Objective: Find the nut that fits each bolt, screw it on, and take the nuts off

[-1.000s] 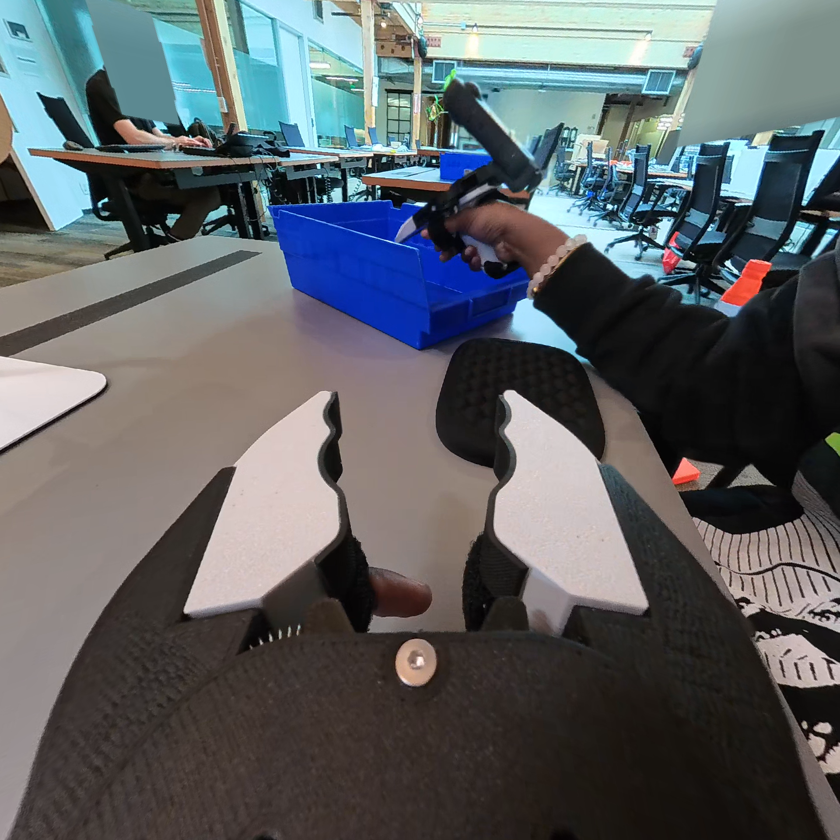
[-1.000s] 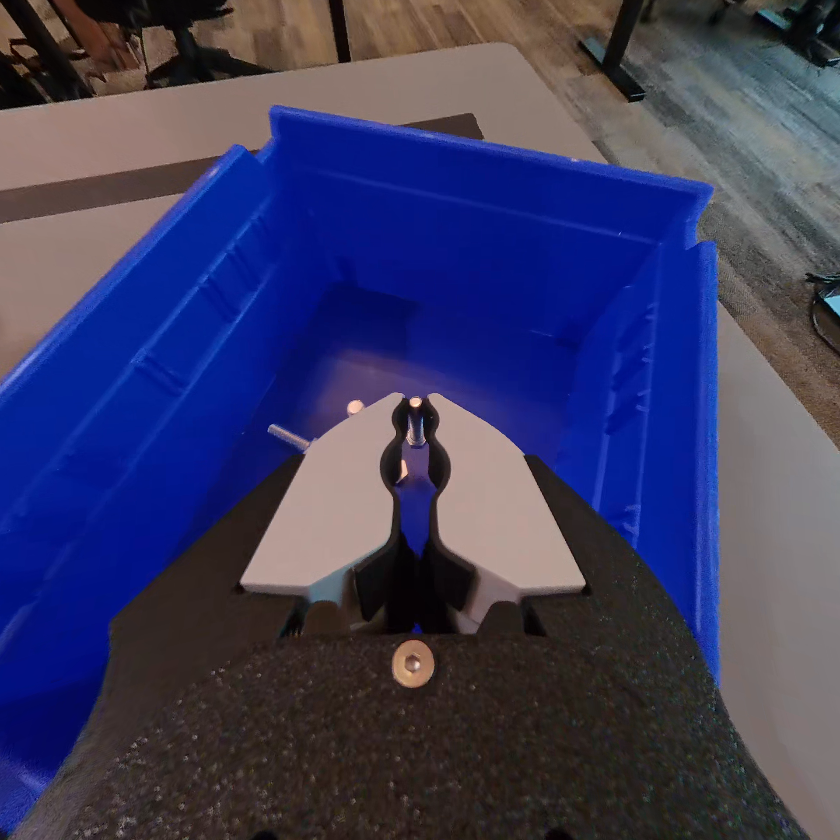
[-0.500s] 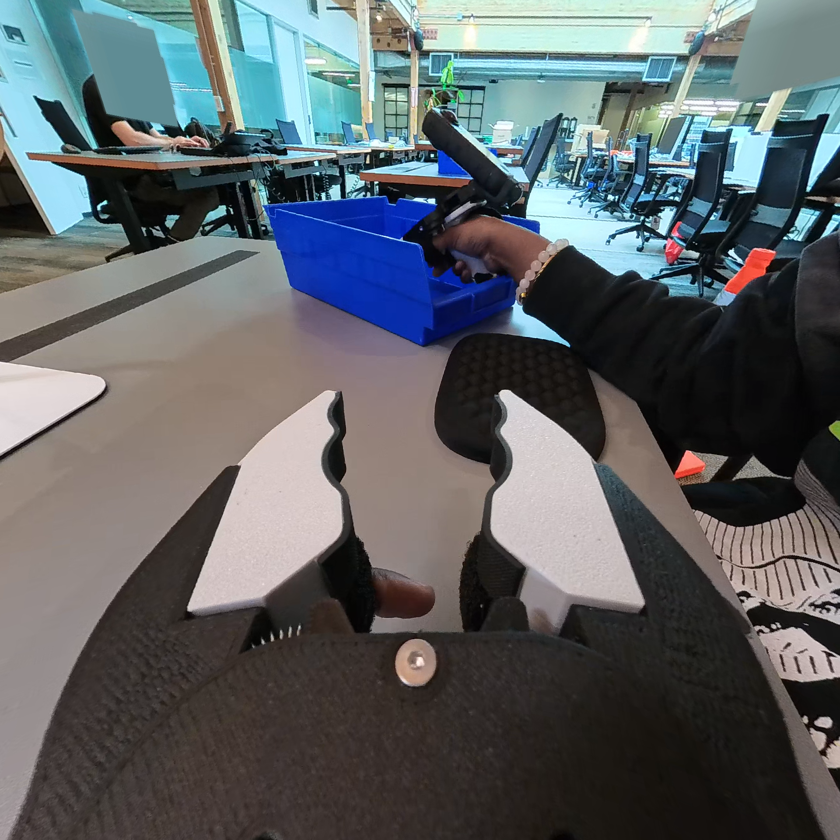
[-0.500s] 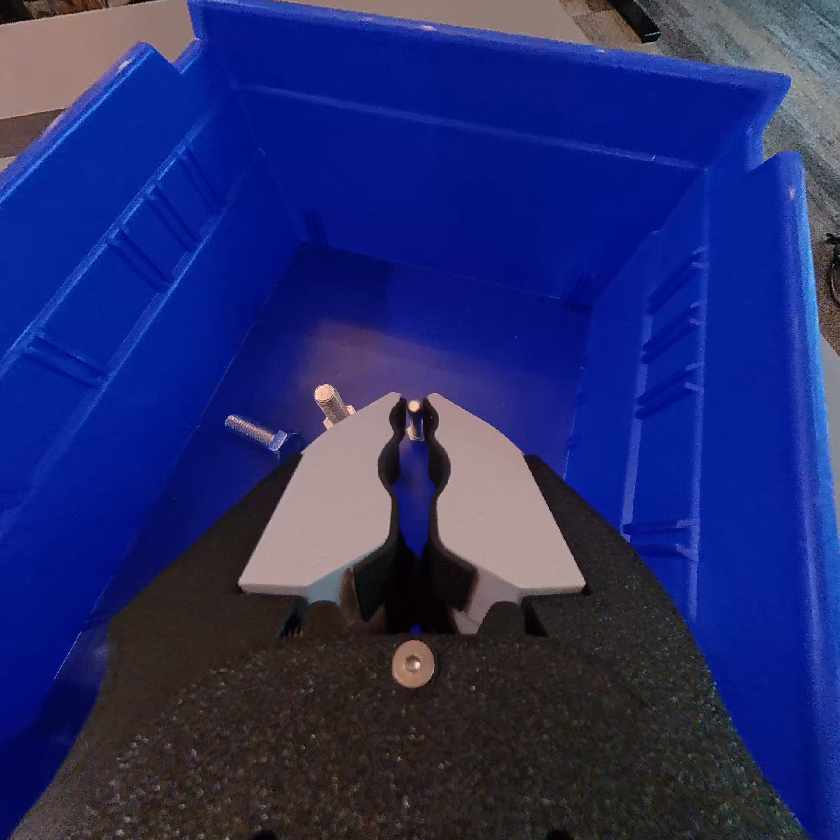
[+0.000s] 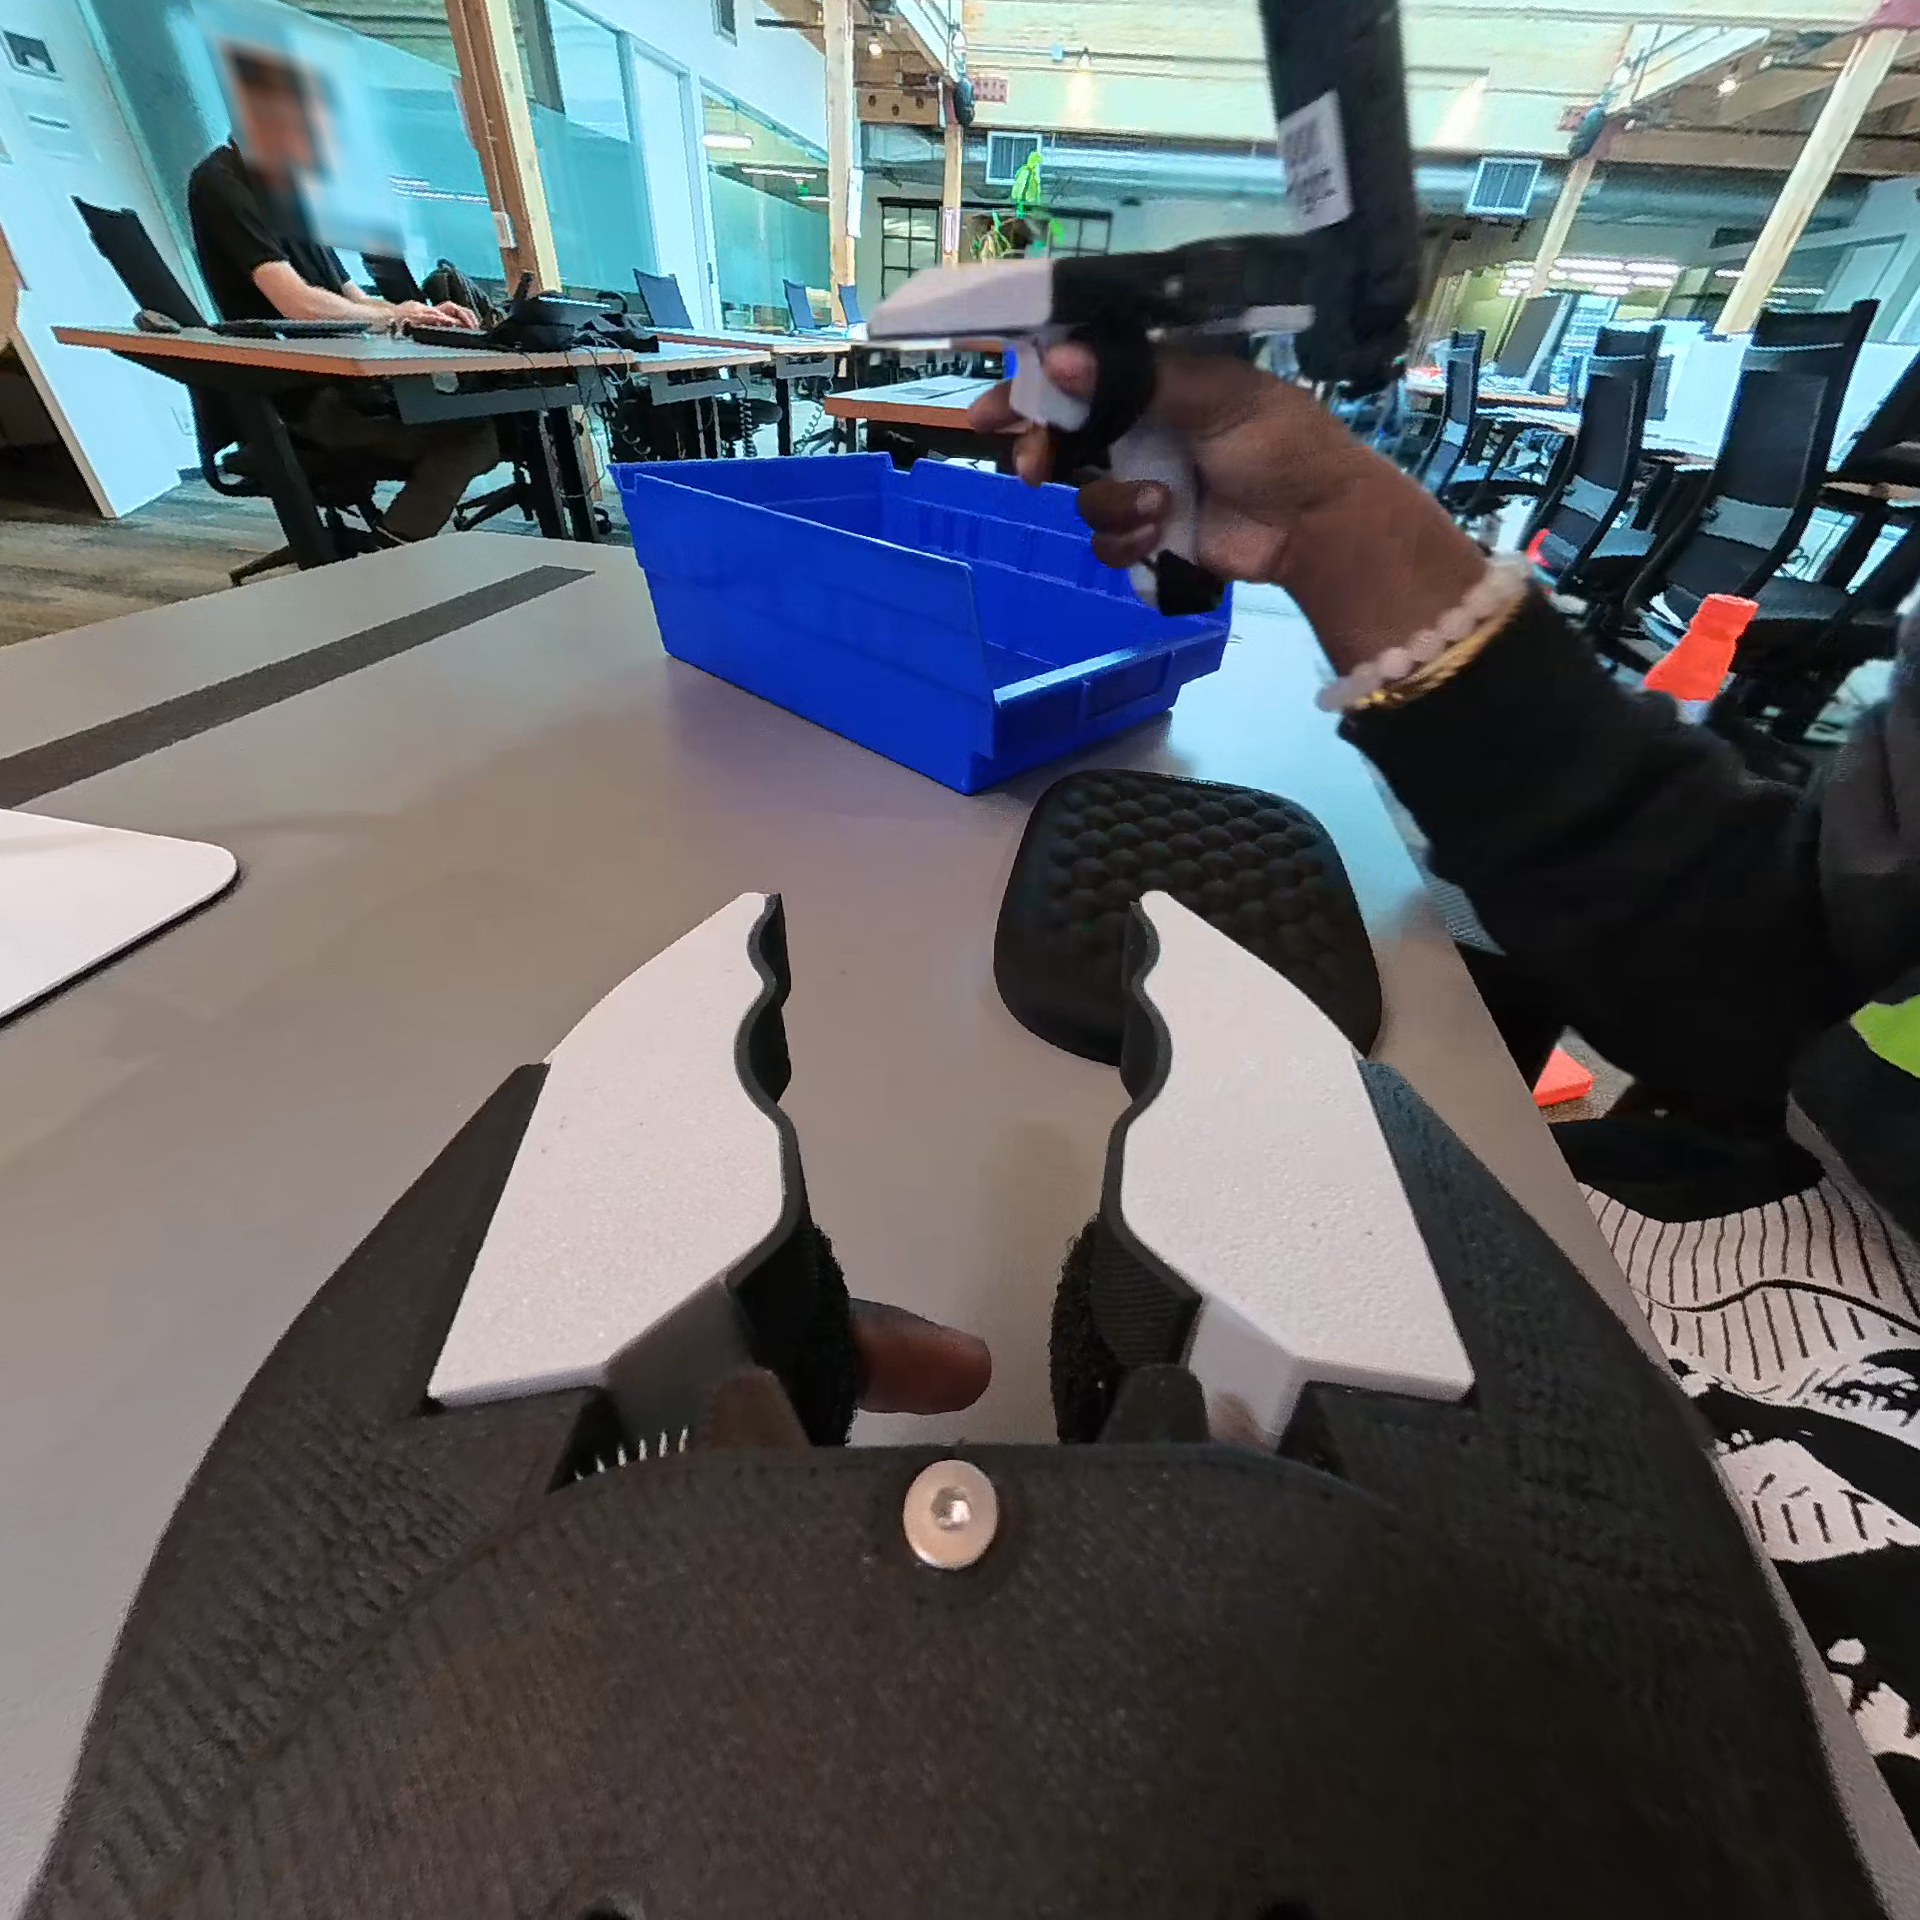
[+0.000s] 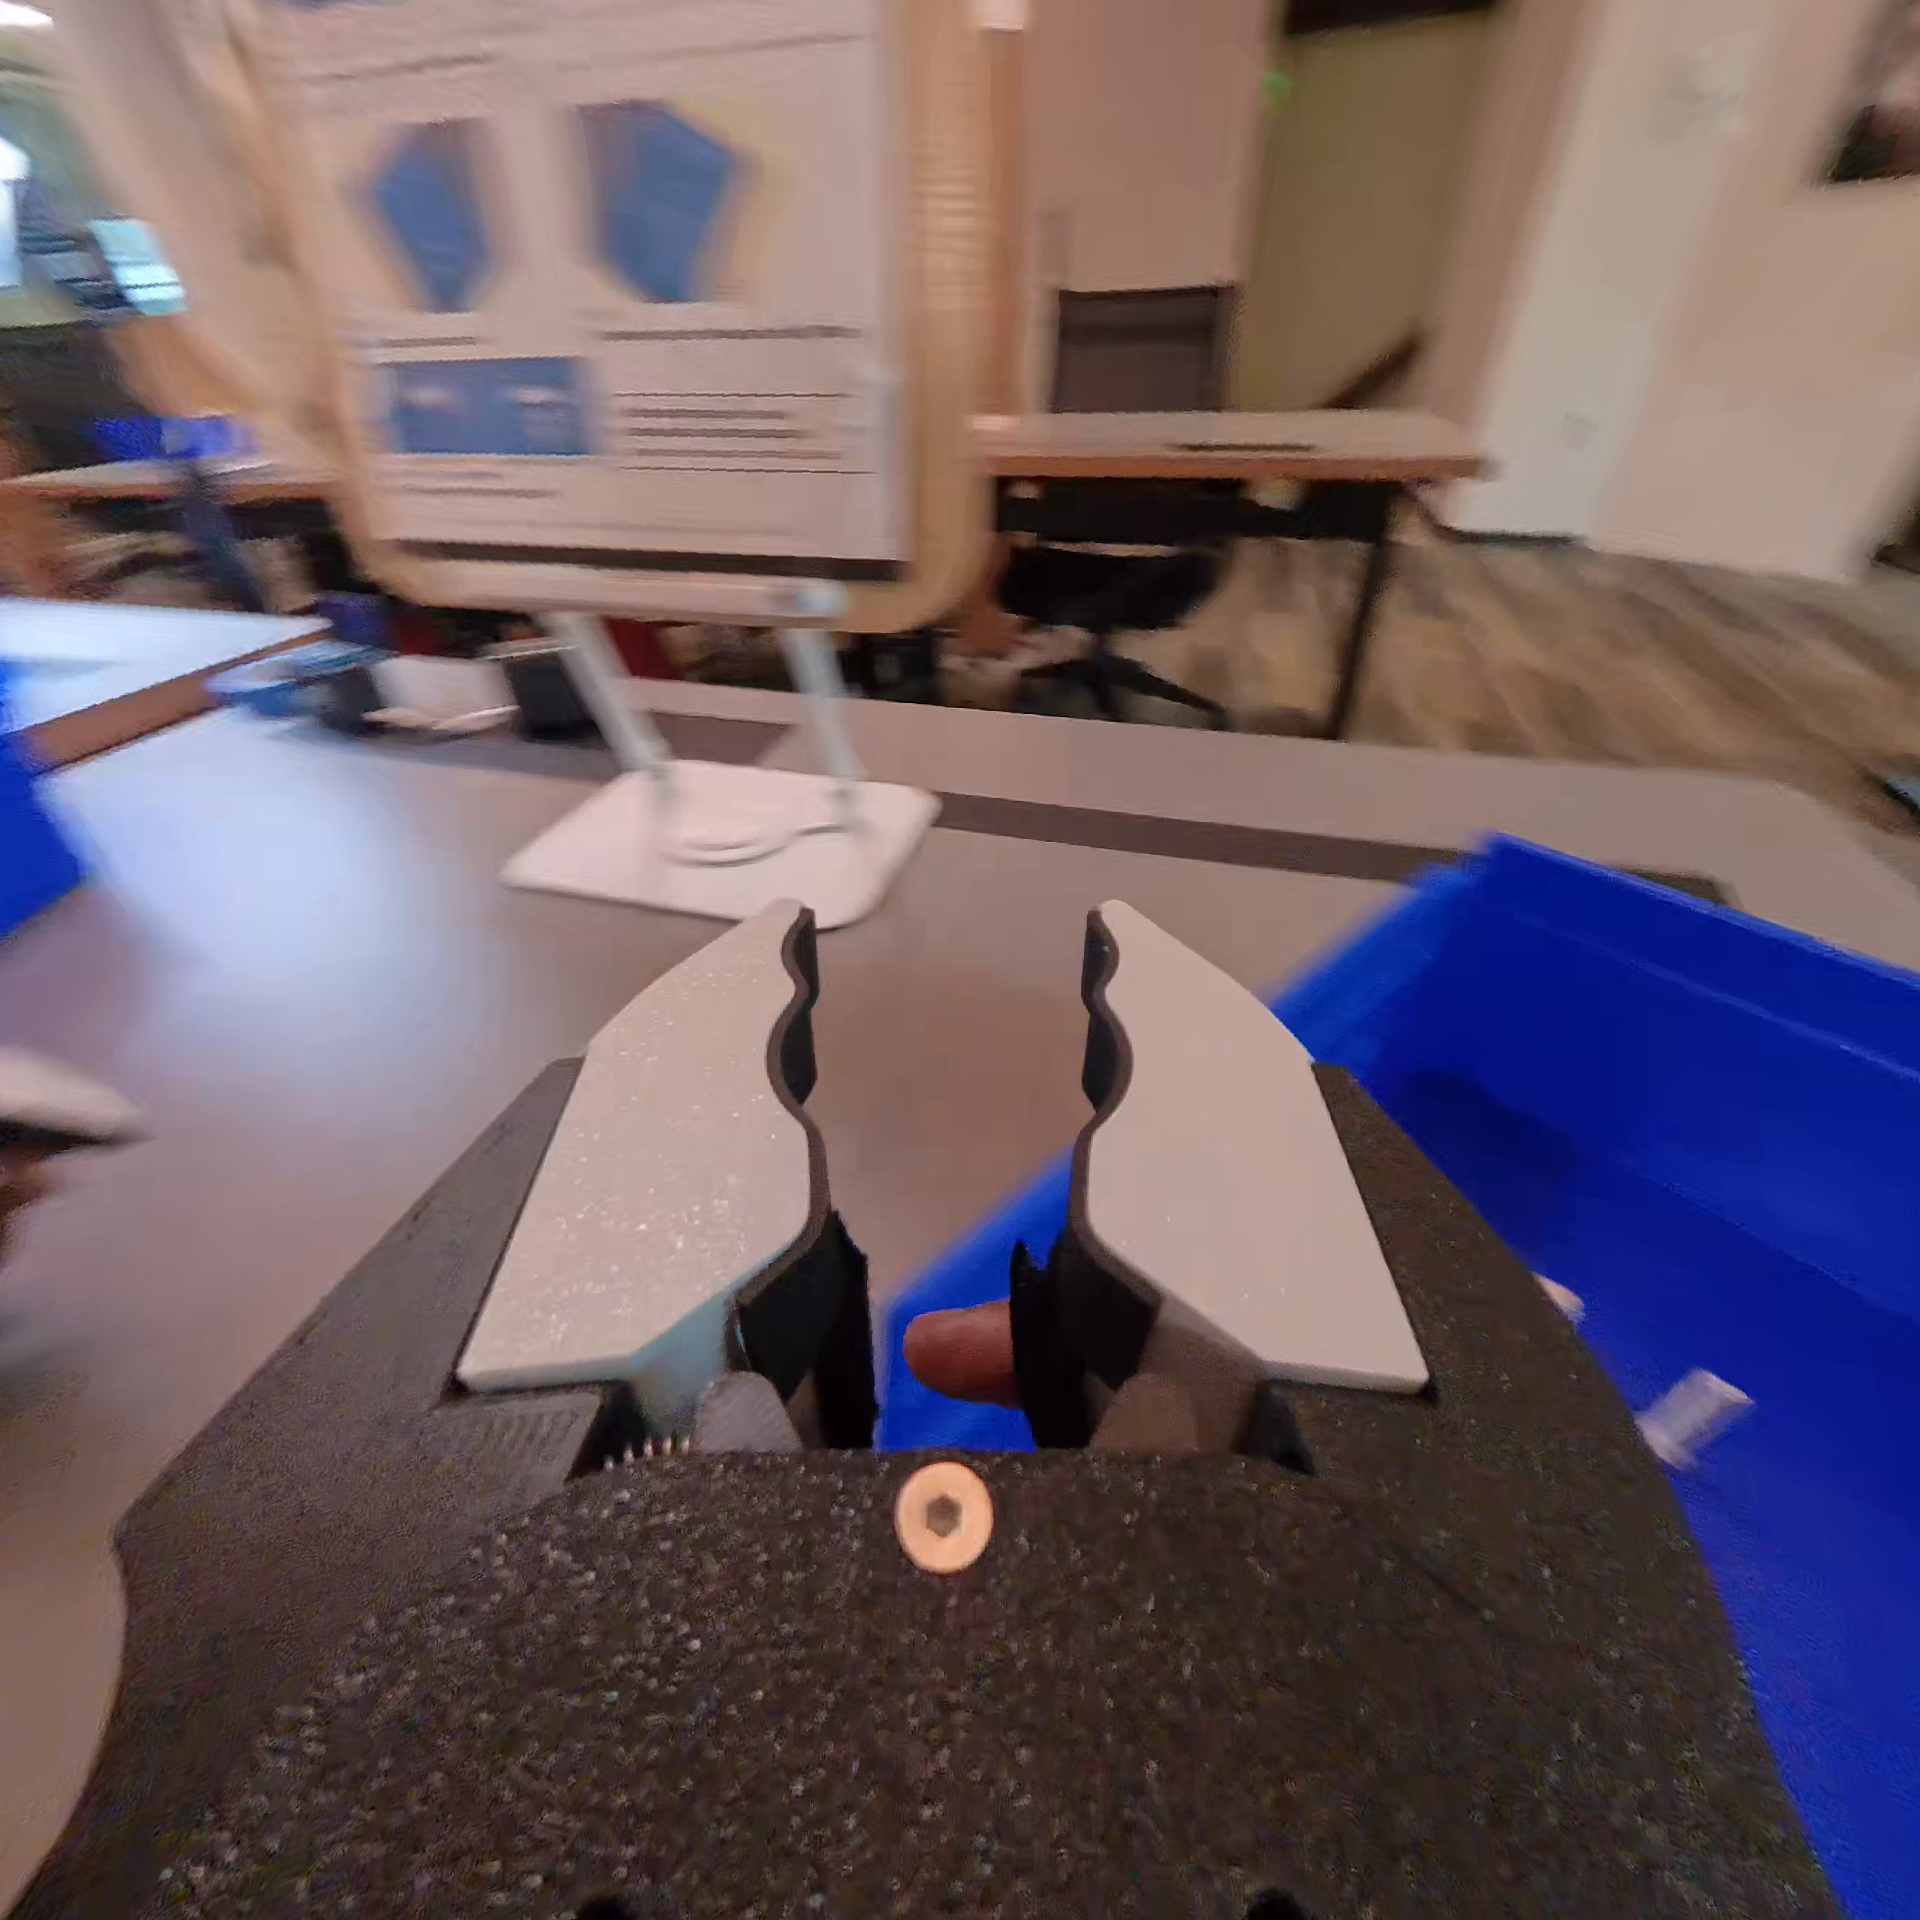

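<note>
Right wrist view: right gripper [image 6: 945, 925] above the table, jaws wide, empty.
Bolt [image 6: 1694, 1397]: blurred, lying in the blue bin [image 6: 1662, 1039].
Handling: likely small, hard, slick steel; best pinched across the threaded shank.
Left gripper [image 5: 956, 914]: low over the table, jaws wide, empty.
Surface: smooth grey table [image 5: 416, 831], black pad [image 5: 1184, 873].
Room: open office, desks, chairs.

Plastic, foam and matt tabletop, up close

Left gripper [image 5: 956, 925] shows grainy matt white fingers [image 5: 644, 1132] in a rough black textured shell, one shiny metal screw [image 5: 950, 1510] (hex socket) at its centre; the blue bin [image 5: 894, 623] is smooth glossy plastic, the table [image 5: 468, 831] a smooth matt grey, and the black pad [image 5: 1195, 873] looks rubbery with a dimpled honeycomb surface
</note>
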`<state>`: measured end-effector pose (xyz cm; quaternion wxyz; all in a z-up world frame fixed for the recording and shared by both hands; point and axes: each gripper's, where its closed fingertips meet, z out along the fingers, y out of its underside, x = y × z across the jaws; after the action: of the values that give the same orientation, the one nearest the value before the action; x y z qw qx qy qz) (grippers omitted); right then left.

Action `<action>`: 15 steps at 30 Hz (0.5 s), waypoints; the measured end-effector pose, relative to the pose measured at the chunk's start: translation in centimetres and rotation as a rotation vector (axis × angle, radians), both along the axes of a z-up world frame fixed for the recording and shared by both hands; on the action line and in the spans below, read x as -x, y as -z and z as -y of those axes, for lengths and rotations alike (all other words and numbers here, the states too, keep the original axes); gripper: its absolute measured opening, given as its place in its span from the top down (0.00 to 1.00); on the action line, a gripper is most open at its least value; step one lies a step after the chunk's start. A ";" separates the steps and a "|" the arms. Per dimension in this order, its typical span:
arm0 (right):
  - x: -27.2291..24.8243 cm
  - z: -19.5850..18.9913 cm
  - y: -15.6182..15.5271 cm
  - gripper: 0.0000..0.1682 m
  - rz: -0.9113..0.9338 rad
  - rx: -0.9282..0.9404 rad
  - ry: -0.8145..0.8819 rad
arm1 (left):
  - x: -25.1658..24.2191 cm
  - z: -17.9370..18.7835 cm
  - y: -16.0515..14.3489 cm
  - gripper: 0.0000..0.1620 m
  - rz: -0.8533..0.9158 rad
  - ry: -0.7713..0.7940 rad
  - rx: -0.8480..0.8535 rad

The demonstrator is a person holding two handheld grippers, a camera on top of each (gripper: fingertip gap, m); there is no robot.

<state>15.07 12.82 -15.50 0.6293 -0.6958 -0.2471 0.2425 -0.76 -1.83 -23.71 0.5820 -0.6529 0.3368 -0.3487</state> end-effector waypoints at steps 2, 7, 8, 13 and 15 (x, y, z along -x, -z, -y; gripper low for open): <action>3.9 3.1 0.8 0.71 0.057 -0.008 -0.132 | -0.1 0.0 0.1 0.62 -0.008 0.001 -0.002; 10.0 7.1 6.2 0.72 0.168 0.053 -0.311 | -0.2 0.1 0.3 0.62 -0.049 -0.005 -0.032; 10.7 7.5 7.3 0.72 0.180 0.068 -0.337 | -0.1 0.1 0.3 0.62 -0.057 -0.012 -0.041; 11.9 7.1 11.1 0.71 0.253 0.184 -0.374 | 0.8 1.0 -2.9 0.63 -0.053 -0.039 -0.208; 11.8 7.0 11.2 0.72 0.237 0.213 -0.380 | 2.5 1.3 -5.8 0.63 -0.037 -0.100 -0.233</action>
<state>3.22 5.82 -26.67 0.4619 -0.7228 -0.4188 0.2979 -3.22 -3.13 -17.89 0.6643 -0.6030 0.3527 -0.2659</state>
